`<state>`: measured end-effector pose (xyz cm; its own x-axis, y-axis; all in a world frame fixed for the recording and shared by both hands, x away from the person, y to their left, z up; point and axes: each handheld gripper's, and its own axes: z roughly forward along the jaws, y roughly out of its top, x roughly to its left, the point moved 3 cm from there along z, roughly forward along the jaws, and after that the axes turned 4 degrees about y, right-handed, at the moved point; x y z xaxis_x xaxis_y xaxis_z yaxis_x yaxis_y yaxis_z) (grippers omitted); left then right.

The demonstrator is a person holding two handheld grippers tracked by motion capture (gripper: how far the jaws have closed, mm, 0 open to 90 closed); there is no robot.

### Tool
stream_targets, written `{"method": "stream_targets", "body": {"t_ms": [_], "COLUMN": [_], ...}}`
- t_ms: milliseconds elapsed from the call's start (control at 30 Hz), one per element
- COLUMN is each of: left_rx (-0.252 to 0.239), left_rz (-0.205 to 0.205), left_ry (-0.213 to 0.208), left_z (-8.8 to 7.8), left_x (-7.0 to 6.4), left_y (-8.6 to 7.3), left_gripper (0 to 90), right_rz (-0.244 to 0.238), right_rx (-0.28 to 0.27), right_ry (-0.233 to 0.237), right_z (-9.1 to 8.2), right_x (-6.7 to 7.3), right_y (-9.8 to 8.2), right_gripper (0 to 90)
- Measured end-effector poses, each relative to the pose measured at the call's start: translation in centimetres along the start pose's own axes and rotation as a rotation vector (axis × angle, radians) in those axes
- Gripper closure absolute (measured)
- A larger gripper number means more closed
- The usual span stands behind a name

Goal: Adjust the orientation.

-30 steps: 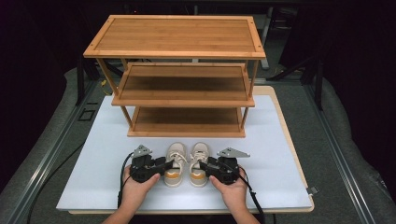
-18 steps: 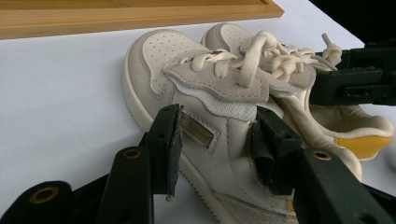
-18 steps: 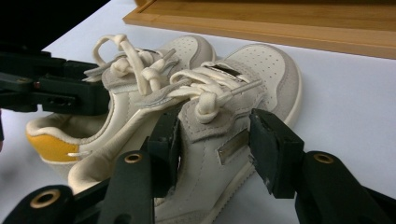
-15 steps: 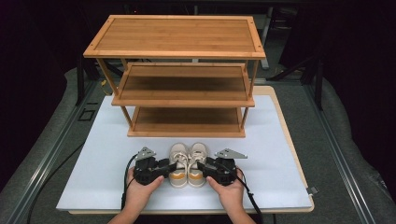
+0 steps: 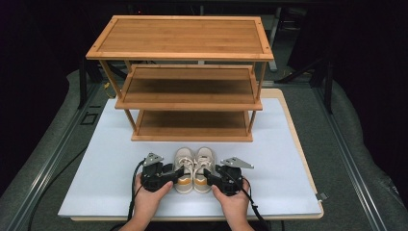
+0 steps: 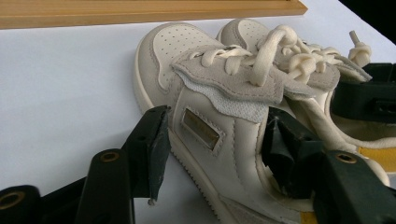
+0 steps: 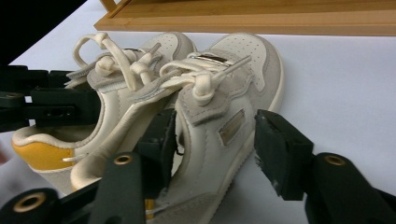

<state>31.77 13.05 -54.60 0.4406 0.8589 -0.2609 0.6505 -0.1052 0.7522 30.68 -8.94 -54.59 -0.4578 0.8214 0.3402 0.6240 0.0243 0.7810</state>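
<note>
From above, you have the pair of small cream leather sneakers (image 5: 194,169) side by side on the white bench (image 5: 96,163), toes toward the three-tier wooden rack (image 5: 185,77). Your left tongs (image 6: 210,140) sit apart, astride the left shoe's outer wall. Your right tongs (image 7: 215,140) likewise straddle the right shoe, not clamped.

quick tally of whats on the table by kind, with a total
shoes: 2, left shoe and right shoe, side by side
wooden shelf rack: 1, three tiers
grippers: 2, left gripper and right gripper, one at each shoe
total: 5
</note>
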Motion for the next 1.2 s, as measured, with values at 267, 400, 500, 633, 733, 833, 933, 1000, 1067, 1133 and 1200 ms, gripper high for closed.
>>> {"method": "stream_targets", "body": {"t_ms": [267,400,500,633,733,833,933,1000,1067,1133,1200], "left_rx": [-0.001,-0.017,-0.017,-0.032,-0.030,-0.036,-0.038,-0.043,-0.043,-0.040,-0.034], "left_rz": [-0.022,-0.051,-0.051,-0.037,-0.024,-0.034,-0.042,-0.035,-0.035,-0.030,-0.020], "left_ry": [-0.001,-0.003,0.003,0.029,0.040,0.052,0.061,0.063,0.067,0.075,0.079], "left_z": [-0.1,0.0,0.0,0.0,0.1,0.0,0.1,0.1,0.1,0.1,0.1], "left_x": [-0.2,-0.2,-0.3,-0.3,-0.4,-0.5,-0.6,-0.6,-0.7,-0.7,-0.8], "left_y": [-0.1,-0.3,-0.3,-0.4,-0.4,-0.5,-0.5,-0.5,-0.5,-0.4,-0.4], "left_gripper": [47.8,48.8,48.8,52.6,54.3,54.5,54.8,55.3,56.2,57.3,57.9], "right_rz": [0.010,0.031,0.046,0.049,0.040,0.022,0.027,0.045,0.061,0.064,0.067], "right_rx": [-0.012,-0.005,-0.011,-0.021,-0.019,-0.017,-0.016,-0.029,-0.035,-0.043,-0.044], "right_ry": [-0.046,-0.051,-0.059,-0.073,-0.076,-0.079,-0.076,-0.073,-0.078,-0.093,-0.090], "right_z": [0.3,0.4,0.5,0.5,0.5,0.5,0.5,0.5,0.4,0.5,0.4], "right_x": [0.7,0.8,0.9,1.0,1.0,1.0,0.9,1.0,1.1,1.2,1.1], "right_y": [-0.2,-0.2,-0.2,-0.3,-0.3,-0.3,-0.3,-0.5,-0.6,-0.6,-0.6], "right_gripper": [53.3,54.5,55.5,56.0,55.8,55.3,55.4,56.3,57.8,58.6,59.2]}}
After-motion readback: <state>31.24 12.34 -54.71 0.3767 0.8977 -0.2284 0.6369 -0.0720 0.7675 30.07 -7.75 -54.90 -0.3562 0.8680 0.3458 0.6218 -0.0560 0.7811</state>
